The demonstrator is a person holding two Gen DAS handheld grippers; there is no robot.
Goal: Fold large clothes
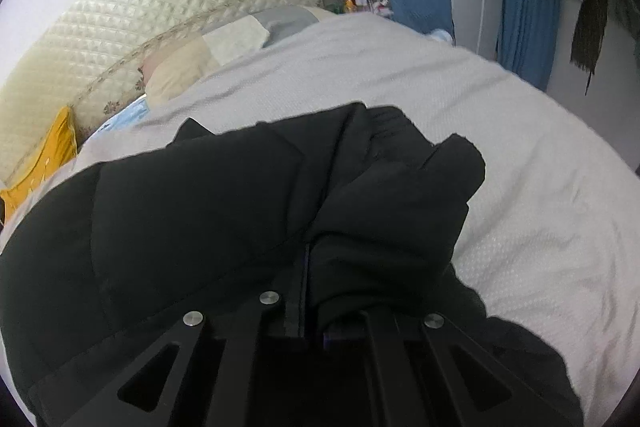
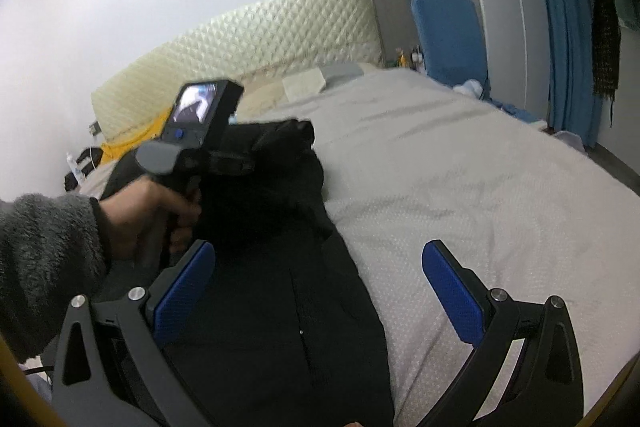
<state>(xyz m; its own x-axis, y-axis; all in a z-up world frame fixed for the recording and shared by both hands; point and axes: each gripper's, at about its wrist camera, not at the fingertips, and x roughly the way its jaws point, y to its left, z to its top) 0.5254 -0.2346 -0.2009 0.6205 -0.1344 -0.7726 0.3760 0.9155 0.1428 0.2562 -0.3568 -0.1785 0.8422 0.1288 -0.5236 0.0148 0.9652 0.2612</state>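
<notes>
A large black padded jacket (image 1: 208, 211) lies on the grey bedspread (image 1: 500, 155). My left gripper (image 1: 320, 291) is shut on a fold of the jacket, with black cloth bunched over and between its fingers. In the right wrist view the jacket (image 2: 280, 299) stretches from below my right gripper toward the left gripper's body (image 2: 200, 131), which a hand holds with the cloth lifted. My right gripper (image 2: 320, 291) is open and empty above the jacket's lower part; its blue pads (image 2: 452, 291) stand wide apart.
A quilted cream headboard (image 1: 168, 7) and pillows (image 1: 188, 67) are at the bed's far end. A yellow cloth (image 1: 44, 163) lies at the left. A blue chair (image 2: 448, 35), wardrobe (image 2: 504, 27) and blue curtain (image 2: 568, 47) stand beyond the bed's right side.
</notes>
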